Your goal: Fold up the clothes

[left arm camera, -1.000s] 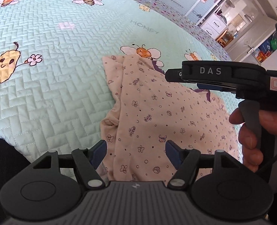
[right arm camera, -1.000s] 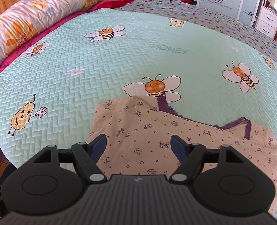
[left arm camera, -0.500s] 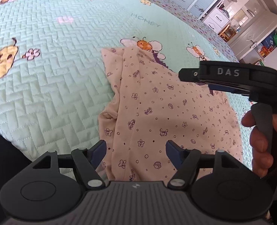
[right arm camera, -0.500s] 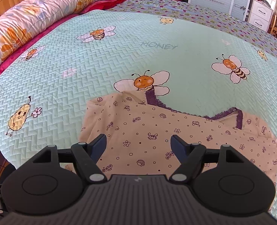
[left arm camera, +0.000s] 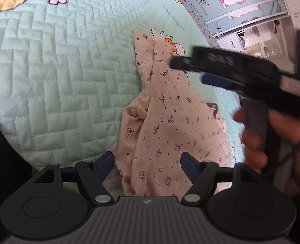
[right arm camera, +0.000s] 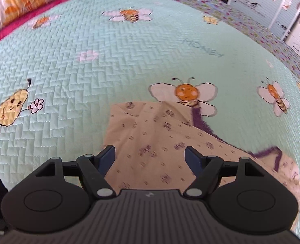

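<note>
A peach garment with small purple prints and purple trim lies on the mint quilt, folded along its left side. My left gripper is open just above its near edge, fingers straddling the cloth. The right gripper appears blurred in the left wrist view, held by a hand over the garment's right part. In the right wrist view the same garment spreads below the open right gripper, whose fingers hold nothing. Purple trim runs along its far edge.
The mint quilted bedspread with bee and pear pictures covers the bed. A floral pillow and red sheet lie at the far left. White cabinets and drawers stand beyond the bed's right side. The near bed edge drops off at the left.
Both grippers have swung: the left wrist view has tilted and come closer to the garment's near edge, the right gripper has moved fast and blurs. The garment lies the same.
</note>
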The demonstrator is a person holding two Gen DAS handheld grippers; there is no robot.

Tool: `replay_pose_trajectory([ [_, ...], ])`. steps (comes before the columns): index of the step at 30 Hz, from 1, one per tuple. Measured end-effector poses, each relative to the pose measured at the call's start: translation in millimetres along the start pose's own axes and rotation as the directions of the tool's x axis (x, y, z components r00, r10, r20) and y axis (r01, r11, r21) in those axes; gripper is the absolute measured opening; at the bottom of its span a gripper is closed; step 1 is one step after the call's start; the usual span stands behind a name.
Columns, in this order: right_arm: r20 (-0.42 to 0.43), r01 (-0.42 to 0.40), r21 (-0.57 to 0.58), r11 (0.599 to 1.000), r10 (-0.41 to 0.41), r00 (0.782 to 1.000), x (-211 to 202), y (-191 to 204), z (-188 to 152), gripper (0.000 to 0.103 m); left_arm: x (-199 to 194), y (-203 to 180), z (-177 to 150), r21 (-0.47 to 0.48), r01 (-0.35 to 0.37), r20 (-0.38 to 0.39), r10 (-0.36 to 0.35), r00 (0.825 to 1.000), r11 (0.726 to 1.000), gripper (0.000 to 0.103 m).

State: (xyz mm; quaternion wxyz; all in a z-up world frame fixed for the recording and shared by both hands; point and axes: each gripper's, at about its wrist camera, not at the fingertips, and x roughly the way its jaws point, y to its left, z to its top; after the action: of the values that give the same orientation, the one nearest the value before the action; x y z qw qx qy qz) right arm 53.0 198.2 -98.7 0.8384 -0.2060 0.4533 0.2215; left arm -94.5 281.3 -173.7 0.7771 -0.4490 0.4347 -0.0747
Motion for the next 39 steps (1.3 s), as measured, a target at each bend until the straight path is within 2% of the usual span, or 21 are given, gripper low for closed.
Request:
replay_pose_trajectory([
  [4,-0.076,0.019,-0.059,0.998,-0.024,0.997,34,29,19,0.077,5,9,4,-0.062,0.063,-0.019,-0.065,0.998,0.996,0.075],
  [8,-0.131,0.071,-0.148,0.986,-0.091,0.987,59,49,24,0.078,7,16,9,-0.105,0.103,-0.026,-0.107,0.994,0.989,0.074],
  [11,-0.143,0.099,-0.179,0.979,-0.125,0.982,66,51,24,0.087,11,18,10,-0.121,0.131,-0.031,-0.136,0.990,0.984,0.074],
  [16,-0.136,0.140,-0.147,0.979,-0.160,0.978,60,39,20,0.087,15,17,9,-0.127,0.178,-0.041,-0.185,0.982,0.976,0.074],
  [18,-0.154,0.131,-0.108,0.985,-0.147,0.977,63,27,15,0.085,18,15,8,-0.127,0.182,-0.047,-0.189,0.981,0.975,0.074],
  [20,-0.175,0.088,-0.025,0.996,-0.091,0.980,65,11,14,0.082,19,14,8,-0.128,0.187,-0.046,-0.195,0.980,0.974,0.074],
  [21,-0.178,0.071,-0.001,0.997,-0.070,0.981,64,7,14,0.078,19,14,8,-0.129,0.190,-0.046,-0.198,0.979,0.973,0.074],
  [23,-0.168,0.046,0.024,0.999,-0.042,0.985,56,5,13,0.060,18,15,8,-0.131,0.198,-0.043,-0.205,0.978,0.971,0.074],
  [28,-0.141,0.006,0.064,0.998,0.003,0.990,41,-3,9,0.044,20,14,8,-0.125,0.201,-0.045,-0.208,0.977,0.972,0.074],
  [31,-0.136,-0.032,0.097,0.995,0.045,0.990,47,-8,13,0.047,21,12,7,-0.120,0.205,-0.046,-0.212,0.976,0.971,0.074],
  [32,-0.141,-0.029,0.090,0.996,0.041,0.989,50,-6,15,0.056,22,12,8,-0.121,0.206,-0.045,-0.212,0.976,0.971,0.074],
  [34,-0.152,-0.023,0.076,0.997,0.035,0.988,56,-3,18,0.066,23,14,8,-0.125,0.206,-0.045,-0.213,0.976,0.970,0.074],
  [37,-0.168,-0.015,0.054,0.998,0.024,0.986,66,3,24,0.064,27,12,8,-0.118,0.207,-0.041,-0.213,0.976,0.971,0.074],
  [39,-0.178,-0.010,0.040,0.999,0.017,0.984,73,6,27,0.058,29,10,8,-0.107,0.207,-0.041,-0.212,0.976,0.972,0.072],
])
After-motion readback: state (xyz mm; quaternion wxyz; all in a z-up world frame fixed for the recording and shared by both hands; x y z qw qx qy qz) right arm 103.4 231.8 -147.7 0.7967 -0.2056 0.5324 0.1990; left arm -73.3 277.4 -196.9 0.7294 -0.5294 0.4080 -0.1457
